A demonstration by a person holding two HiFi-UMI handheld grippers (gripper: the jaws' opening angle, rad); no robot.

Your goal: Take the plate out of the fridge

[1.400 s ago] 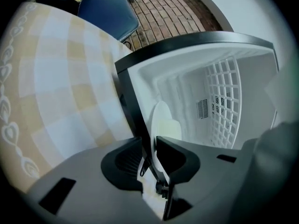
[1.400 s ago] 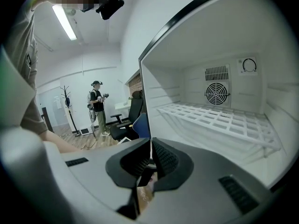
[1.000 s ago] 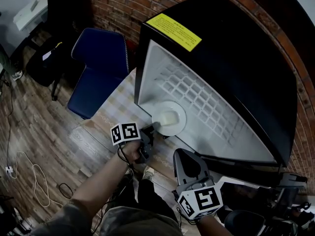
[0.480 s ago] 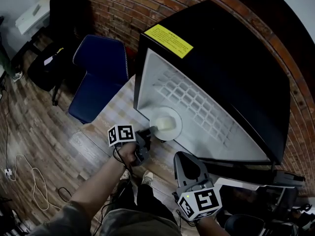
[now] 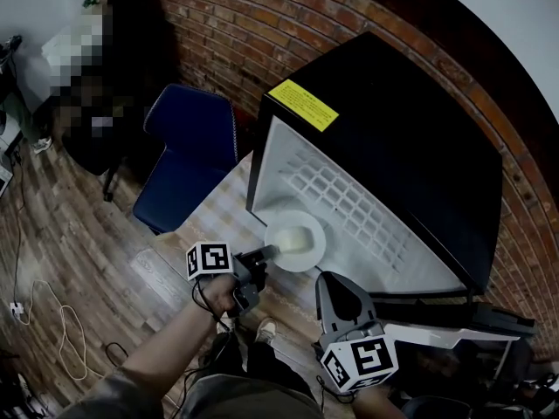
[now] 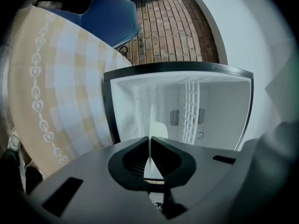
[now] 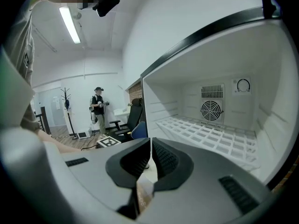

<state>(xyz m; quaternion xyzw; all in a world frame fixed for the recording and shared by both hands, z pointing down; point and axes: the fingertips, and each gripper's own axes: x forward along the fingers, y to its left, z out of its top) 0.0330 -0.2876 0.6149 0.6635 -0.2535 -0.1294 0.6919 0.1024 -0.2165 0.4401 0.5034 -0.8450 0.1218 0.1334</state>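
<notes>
White round plate (image 5: 295,238) is clamped by its rim in left gripper (image 5: 265,254), at open mouth of black boxy fridge (image 5: 410,155); right gripper (image 5: 334,285) has jaws together, empty. Extraction looks approx. halfway; plate needs pulling clear.

Wall: red brick (image 5: 218,24); white wall (image 7: 98,41) farther off.
Floor: dark wood planks (image 5: 70,225), with a pale cable (image 5: 58,302) lying on them.
Furniture: blue chair (image 5: 192,147); table (image 5: 218,203) with checked cloth; black office chair (image 7: 134,113); coat stand (image 7: 65,101).
Light: ceiling strip lamp (image 7: 70,24), lit.
</notes>
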